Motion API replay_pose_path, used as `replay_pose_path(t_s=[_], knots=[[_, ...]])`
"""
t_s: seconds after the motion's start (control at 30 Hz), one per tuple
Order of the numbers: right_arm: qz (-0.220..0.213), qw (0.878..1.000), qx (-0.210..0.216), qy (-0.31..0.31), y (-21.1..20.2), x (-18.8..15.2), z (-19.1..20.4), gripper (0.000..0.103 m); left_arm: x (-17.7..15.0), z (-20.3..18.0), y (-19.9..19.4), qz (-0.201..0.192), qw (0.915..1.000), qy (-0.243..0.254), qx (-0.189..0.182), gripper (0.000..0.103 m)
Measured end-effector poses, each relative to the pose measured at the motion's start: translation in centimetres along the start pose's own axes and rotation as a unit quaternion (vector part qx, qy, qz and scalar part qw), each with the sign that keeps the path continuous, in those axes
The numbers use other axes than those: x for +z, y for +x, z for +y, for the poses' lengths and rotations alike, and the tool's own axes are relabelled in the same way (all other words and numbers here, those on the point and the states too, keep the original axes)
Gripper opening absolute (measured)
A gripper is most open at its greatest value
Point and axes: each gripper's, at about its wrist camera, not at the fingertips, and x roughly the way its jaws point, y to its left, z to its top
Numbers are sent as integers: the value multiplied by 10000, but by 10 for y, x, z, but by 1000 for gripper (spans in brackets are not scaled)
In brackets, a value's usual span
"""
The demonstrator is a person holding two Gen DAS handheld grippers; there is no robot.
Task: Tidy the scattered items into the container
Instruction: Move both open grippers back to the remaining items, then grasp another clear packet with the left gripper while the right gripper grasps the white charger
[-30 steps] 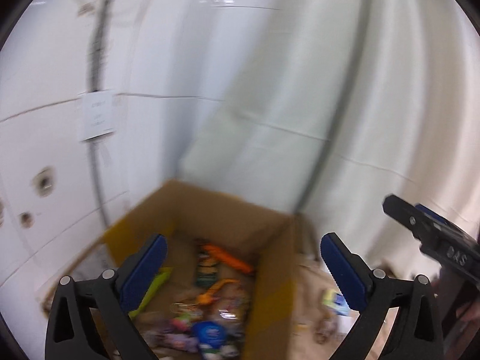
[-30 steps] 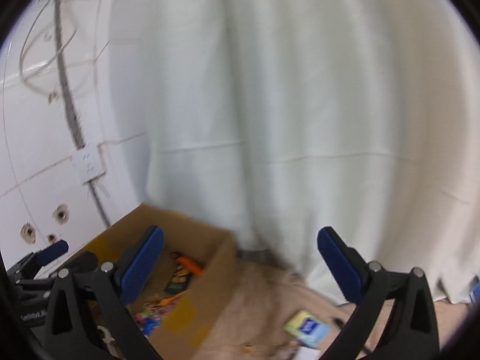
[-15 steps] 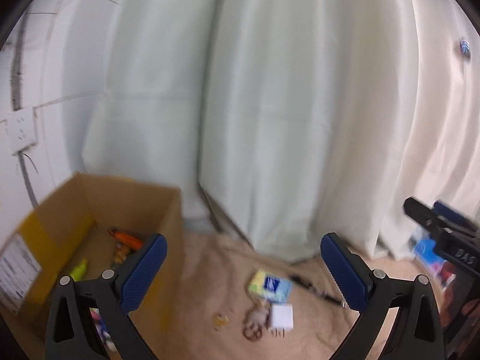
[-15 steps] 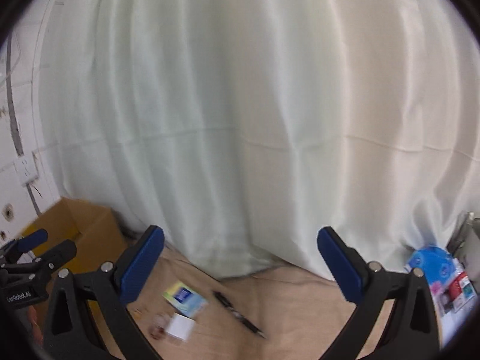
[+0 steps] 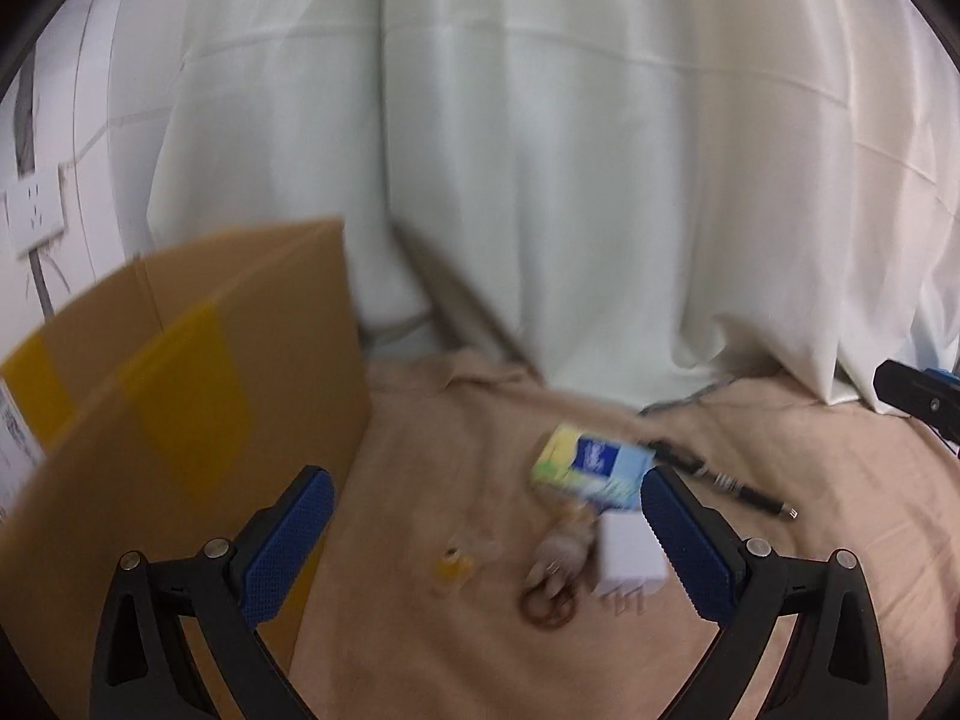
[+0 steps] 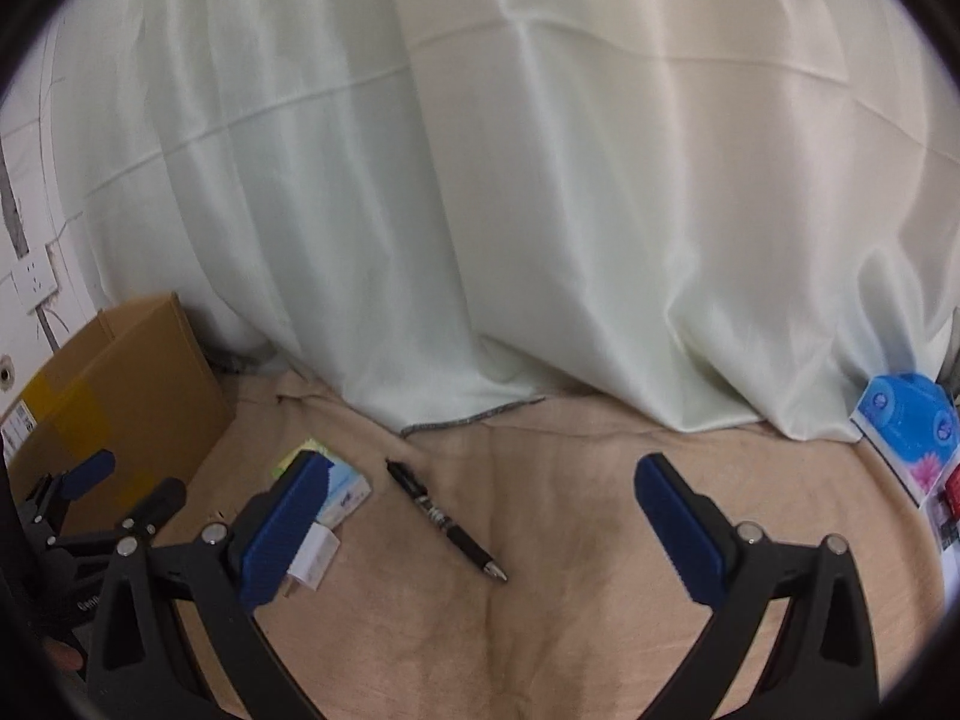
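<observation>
On the beige cloth [image 6: 570, 540] beside the cardboard box [image 5: 180, 396], several items remain uncollected: a tissue packet [image 5: 591, 467], a white charger plug [image 5: 630, 558], a small keyring-like charm [image 5: 555, 570], a small yellow object [image 5: 451, 567] and a black pen [image 6: 444, 521]. Both tools are spread wide and hold nothing: the left gripper [image 5: 480, 546] hovers over the packet, charm and plug cluster, and the right gripper [image 6: 480, 534] hovers over the cloth with the pen lying between its fingers. Judged risks: the packet, charm and plug lie touching or overlapping, so a closing grasp on one could drag or flick its neighbours; the pen is thin, lies flat and angled across the right gripper's line, and could roll or slip from the pads if pinched off-centre; the loose cloth could bunch into the jaws on a low approach. The left view is motion-blurred, so fine detail of the charm and yellow object cannot be confirmed. That left view alone shows the charm, the yellow object and the box's near wall close up; the box interior is hidden in both. The right view alone shows the pen sharply in full, the left tool [image 6: 90, 498] at the box side, and blue packaging [image 6: 906, 426] at the far right edge, well apart from the cluster.
</observation>
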Motion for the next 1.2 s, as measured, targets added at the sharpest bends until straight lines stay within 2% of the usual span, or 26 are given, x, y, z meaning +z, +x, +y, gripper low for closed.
replay_pose_path(t_s=[0.2, 0.3, 0.37, 0.43, 0.47, 0.5, 0.57, 0.63, 0.77, 0.87, 1.03, 1.2], knots=[[186, 9996, 225, -32, 18, -14, 10, 103, -18, -9, 12, 26, 9980, 630, -69, 103], [270, 9989, 392, -41, 28, -17, 22, 103, -21, -9, 20, -49, 9986, 502, -140, 102], [335, 9983, 464, -109, 31, -19, 32, 103, -22, -5, 29, 88, 9989, 342, -316, 102], [344, 9980, 495, -172, 33, -22, 37, 103, -24, 0, 37, 240, 9988, 185, -372, 83], [348, 9979, 507, -195, 35, -23, 40, 103, -25, 3, 41, 309, 9989, 109, -344, 59], [364, 9977, 537, -202, 36, -24, 41, 103, -26, 5, 46, 381, 9987, 86, -318, 46], [402, 9973, 582, -181, 39, -25, 42, 103, -26, 11, 53, 559, 9975, -14, -422, 46], [441, 9970, 612, -149, 44, -25, 43, 103, -26, 15, 55, 587, 9976, -85, -364, 46], [535, 9960, 700, -114, 52, -26, 46, 102, -29, 19, 67, 927, 9951, -88, -338, 46], [592, 9956, 711, -156, 55, -28, 49, 101, -30, 22, 72, 1093, 9928, -143, -465, 43], [742, 9946, 713, -157, 66, -33, 52, 100, -31, 17, 81, 1318, 9904, 31, -415, 43], [958, 9918, 820, -186, 79, -41, 61, 99, -32, 11, 84, 1414, 9882, 179, -554, 43]])
